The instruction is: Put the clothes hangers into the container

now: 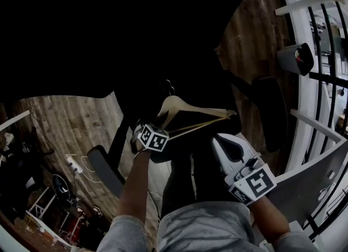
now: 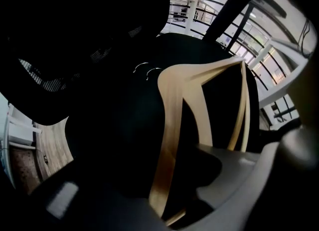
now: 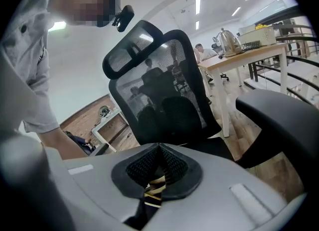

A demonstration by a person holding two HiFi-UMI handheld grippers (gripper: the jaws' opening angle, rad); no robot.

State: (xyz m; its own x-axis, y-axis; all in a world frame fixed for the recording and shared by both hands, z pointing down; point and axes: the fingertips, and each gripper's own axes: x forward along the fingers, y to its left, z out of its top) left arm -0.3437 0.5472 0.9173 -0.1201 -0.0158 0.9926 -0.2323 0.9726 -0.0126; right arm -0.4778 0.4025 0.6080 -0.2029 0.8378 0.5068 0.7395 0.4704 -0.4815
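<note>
Left gripper view: smooth pale wood hangers (image 2: 172, 105), curved arms, btwn spread jaws of my left gripper (image 2: 169, 187). Right gripper (image 3: 159, 148) pressed together.

Inspection finding: none of your views shows any legible text, brand, number or sign. The cube (image 1: 154, 138) on your left gripper (image 1: 137, 137) and the cube (image 1: 254, 183) on your right gripper (image 1: 220, 139) bear only black-and-white square patterns, which you cannot read as characters.

Probably office: mesh chair (image 3: 159, 90), desk (image 3: 247, 54).
</note>
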